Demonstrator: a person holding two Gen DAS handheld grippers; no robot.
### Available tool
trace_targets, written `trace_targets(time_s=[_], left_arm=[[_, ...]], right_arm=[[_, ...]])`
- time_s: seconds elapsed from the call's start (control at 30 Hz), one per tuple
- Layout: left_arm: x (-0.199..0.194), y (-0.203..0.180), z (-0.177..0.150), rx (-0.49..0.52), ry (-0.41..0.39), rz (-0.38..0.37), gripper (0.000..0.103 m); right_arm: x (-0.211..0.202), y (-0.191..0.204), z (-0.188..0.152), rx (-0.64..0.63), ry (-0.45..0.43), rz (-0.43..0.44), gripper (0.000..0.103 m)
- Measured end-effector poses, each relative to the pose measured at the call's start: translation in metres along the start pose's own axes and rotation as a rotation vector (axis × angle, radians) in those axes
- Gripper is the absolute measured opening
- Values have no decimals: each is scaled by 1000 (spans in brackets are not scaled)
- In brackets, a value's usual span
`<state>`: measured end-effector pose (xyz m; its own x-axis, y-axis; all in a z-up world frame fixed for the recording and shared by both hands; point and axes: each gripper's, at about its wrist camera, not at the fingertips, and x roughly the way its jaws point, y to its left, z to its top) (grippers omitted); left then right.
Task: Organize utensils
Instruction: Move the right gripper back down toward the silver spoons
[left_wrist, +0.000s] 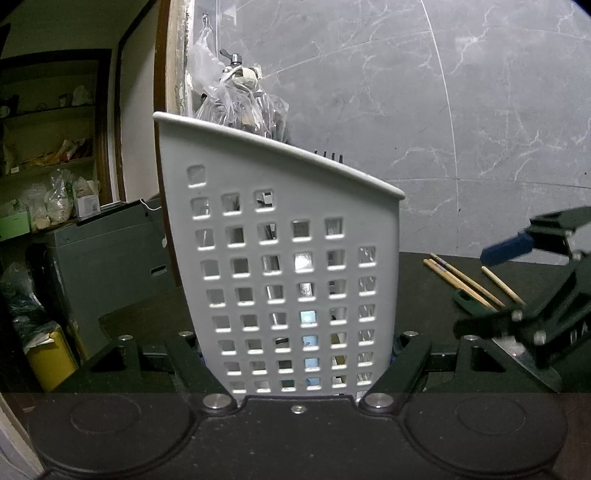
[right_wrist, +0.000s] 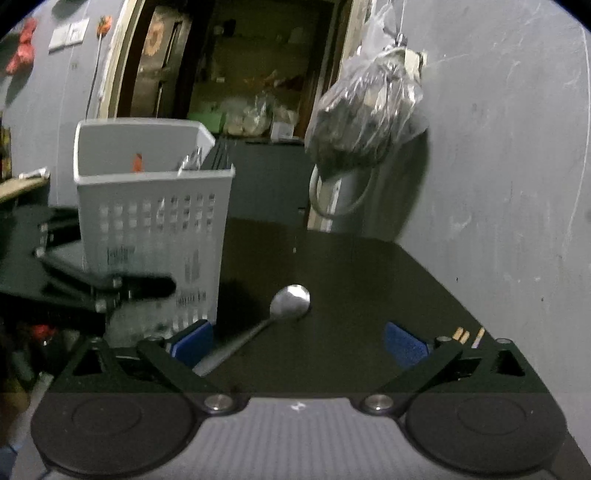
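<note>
Clamped in the left tongs (left_wrist: 299, 369): white perforated utensil basket (left_wrist: 280, 258), upright on the dark worktop (right_wrist: 332, 266), both sides pinched near its base. Inside, glimpsed through the square holes and over the rim: several utensils, kinds unclear. Right tongs (right_wrist: 295, 347) spread wide apart, blue pads (right_wrist: 404, 347) either side of empty space, nothing gripped. Between them on the worktop: metal spoon (right_wrist: 280, 314), bowl pointing away, handle running back just beside the left-hand pad; touching or not, cannot tell. Further right, loose wooden chopsticks (left_wrist: 465, 284) flat on the worktop. Behind, hanging on the grey marbled wall (left_wrist: 443, 110): clear plastic bag (right_wrist: 365, 122).
</note>
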<state>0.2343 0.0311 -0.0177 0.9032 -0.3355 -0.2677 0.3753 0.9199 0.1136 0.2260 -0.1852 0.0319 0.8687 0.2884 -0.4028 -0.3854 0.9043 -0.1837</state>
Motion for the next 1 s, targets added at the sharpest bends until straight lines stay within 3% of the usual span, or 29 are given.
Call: trace_targets(time_s=[0.37,0.57,0.77,0.93,1.0], left_arm=[[0,0,0,1,0,0,77],[0,0,0,0,0,0,77],[0,0,0,0,0,0,77],[0,0,0,1,1,0,77],[0,0,0,1,0,0,77]], right_arm=[[0,24,-24,-153,90,-62,102],[-9,34,-30,-209,138,-48,102],[-34,49,-33,-225,173,22,102],[-47,61,-32,-214,193,180,102],[-45,62,-28,-225,165,175,102]])
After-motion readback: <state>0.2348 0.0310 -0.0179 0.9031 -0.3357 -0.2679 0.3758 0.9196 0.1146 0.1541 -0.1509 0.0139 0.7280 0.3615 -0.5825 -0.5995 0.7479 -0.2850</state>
